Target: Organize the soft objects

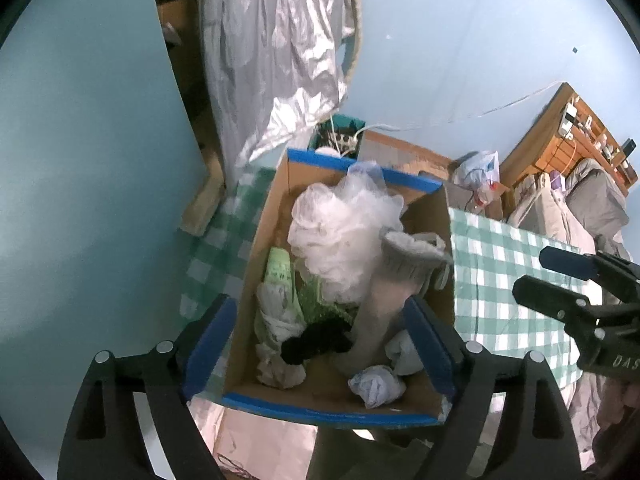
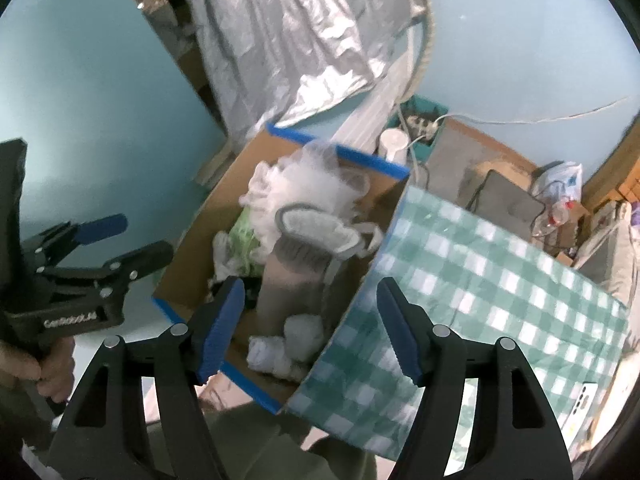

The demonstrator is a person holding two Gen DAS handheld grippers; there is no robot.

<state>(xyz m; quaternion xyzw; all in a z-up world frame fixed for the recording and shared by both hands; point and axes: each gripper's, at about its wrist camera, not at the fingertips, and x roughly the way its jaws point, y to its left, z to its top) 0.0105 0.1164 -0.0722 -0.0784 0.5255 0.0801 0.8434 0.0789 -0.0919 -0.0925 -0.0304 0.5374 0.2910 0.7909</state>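
- Both grippers are spread wide and hold nothing: the left gripper (image 1: 318,342) hangs over the cardboard box (image 1: 256,248), and the right gripper (image 2: 310,330) hangs over its right wall.
- A gray sock (image 1: 384,292) stands tall inside the box, leaning on a white puff (image 1: 340,228).
- A black lump (image 1: 316,340), a green pack (image 1: 278,272) and white balled-up cloths (image 1: 376,384) lie near it; they are hard to make out.
- A green checked cloth (image 1: 516,292) lies to the right.

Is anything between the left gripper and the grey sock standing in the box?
Nothing visible. The left gripper is open above the cardboard box, and the grey sock stands upright between its fingers with no item in front. The white mesh puff lies behind the sock.
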